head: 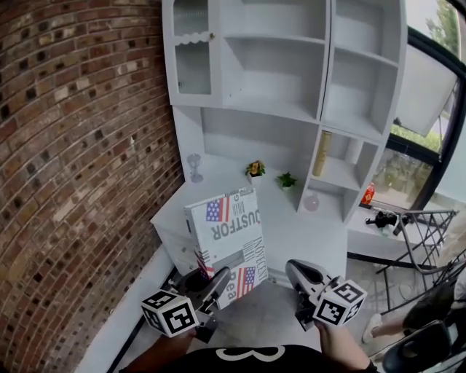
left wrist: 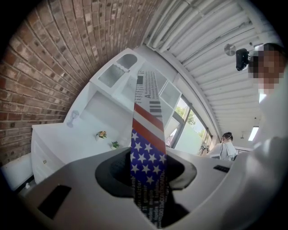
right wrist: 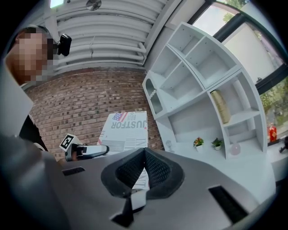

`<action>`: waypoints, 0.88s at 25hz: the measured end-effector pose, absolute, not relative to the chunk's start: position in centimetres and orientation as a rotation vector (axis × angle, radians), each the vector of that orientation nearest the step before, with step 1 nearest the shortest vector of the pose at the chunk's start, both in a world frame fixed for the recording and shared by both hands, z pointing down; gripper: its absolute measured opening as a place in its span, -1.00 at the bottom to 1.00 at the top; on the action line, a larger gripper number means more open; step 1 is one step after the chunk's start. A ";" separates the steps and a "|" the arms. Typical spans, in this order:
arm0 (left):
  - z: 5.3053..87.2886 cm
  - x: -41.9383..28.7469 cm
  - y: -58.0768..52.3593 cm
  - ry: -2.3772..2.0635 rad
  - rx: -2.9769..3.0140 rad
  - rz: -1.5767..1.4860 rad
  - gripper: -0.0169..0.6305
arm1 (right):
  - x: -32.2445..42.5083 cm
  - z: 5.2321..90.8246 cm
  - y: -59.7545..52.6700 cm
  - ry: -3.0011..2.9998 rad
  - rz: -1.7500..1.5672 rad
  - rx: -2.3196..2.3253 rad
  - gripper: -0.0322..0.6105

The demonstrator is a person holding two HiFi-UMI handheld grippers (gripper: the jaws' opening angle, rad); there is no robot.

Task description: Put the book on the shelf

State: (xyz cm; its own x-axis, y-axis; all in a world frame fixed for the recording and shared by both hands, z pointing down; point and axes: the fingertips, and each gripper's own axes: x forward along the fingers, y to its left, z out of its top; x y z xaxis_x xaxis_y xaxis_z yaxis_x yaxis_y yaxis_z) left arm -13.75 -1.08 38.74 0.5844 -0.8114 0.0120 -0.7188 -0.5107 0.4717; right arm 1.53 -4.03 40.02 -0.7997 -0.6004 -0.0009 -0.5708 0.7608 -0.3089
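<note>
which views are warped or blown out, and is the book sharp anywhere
Head view: fisheye bows the shelf unit, the window is bright, the book reads sharp. Left gripper view: dark corners, the book's nearest print is soft. Right gripper view: the shelf unit curves, the window is washed out.

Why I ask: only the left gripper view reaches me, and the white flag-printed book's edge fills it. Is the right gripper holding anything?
Observer: No. The right gripper has its jaws together and empty, apart from the white flag-printed book.
Operator: Where does the left gripper grip it?
Observer: The left gripper clamps the book's lower edge. The book stands upright, short of the white shelf unit.
Operator: Anything on the shelves behind the book?
Observer: A tall tan cylinder stands in the narrow right compartment.
</note>
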 end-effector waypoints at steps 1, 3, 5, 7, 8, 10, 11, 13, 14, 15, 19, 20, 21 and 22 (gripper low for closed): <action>38.9 -14.2 -1.6 -1.221 2.390 -0.291 -0.49 | 1.1 40.1 -4.5 2.850 -0.451 -0.958 -0.87; 39.1 -14.9 -2.4 -1.206 2.400 -0.291 -0.49 | 0.4 40.2 -5.2 2.844 -0.444 -0.971 -0.87; 39.2 -15.4 -3.0 -1.194 2.410 -0.290 -0.49 | -0.2 40.4 -5.6 2.841 -0.439 -0.984 -0.87; 39.4 -15.7 -3.6 -1.182 2.418 -0.288 -0.49 | -0.5 40.8 -6.0 2.841 -0.442 -0.998 -0.87; 39.4 -15.8 -4.0 -1.176 2.419 -0.288 -0.49 | -0.6 41.0 -6.2 2.842 -0.446 -1.004 -0.87; 39.4 -15.9 -4.6 -1.166 2.420 -0.290 -0.49 | -0.8 41.1 -6.7 2.847 -0.450 -1.011 -0.87; 39.4 -15.9 -4.9 -1.162 2.420 -0.292 -0.49 | -0.8 41.0 -7.0 2.849 -0.448 -1.013 -0.87; 39.4 -15.9 -5.5 -1.158 2.423 -0.296 -0.49 | -0.9 40.9 -7.5 2.849 -0.441 -1.017 -0.87; 39.3 -16.0 -5.9 -1.157 2.424 -0.298 -0.49 | -1.0 40.8 -7.8 2.848 -0.436 -1.017 -0.87; 39.3 -16.0 -6.2 -1.156 2.425 -0.298 -0.49 | -1.1 40.6 -8.2 2.848 -0.430 -1.017 -0.87; 39.1 -16.2 -7.7 -1.172 2.427 -0.298 -0.50 | -1.1 40.3 -9.8 2.847 -0.418 -1.006 -0.87; 39.1 -16.2 -8.2 -1.177 2.427 -0.299 -0.49 | -1.1 40.3 -10.3 2.845 -0.417 -1.002 -0.87; 39.0 -16.3 -8.7 -1.182 2.426 -0.300 -0.50 | -1.2 40.2 -10.8 2.842 -0.416 -0.998 -0.87; 39.0 -16.3 -9.2 -1.185 2.424 -0.300 -0.49 | -1.2 40.0 -11.4 2.838 -0.415 -0.994 -0.87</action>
State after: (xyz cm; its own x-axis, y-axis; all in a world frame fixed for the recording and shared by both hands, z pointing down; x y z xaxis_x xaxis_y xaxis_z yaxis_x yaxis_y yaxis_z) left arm -16.31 -9.21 39.03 0.6129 -0.7902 -0.0076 -0.6989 -0.5465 0.4615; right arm -1.19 -11.43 40.04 -0.7806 -0.6249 -0.0094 -0.5960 0.7489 -0.2896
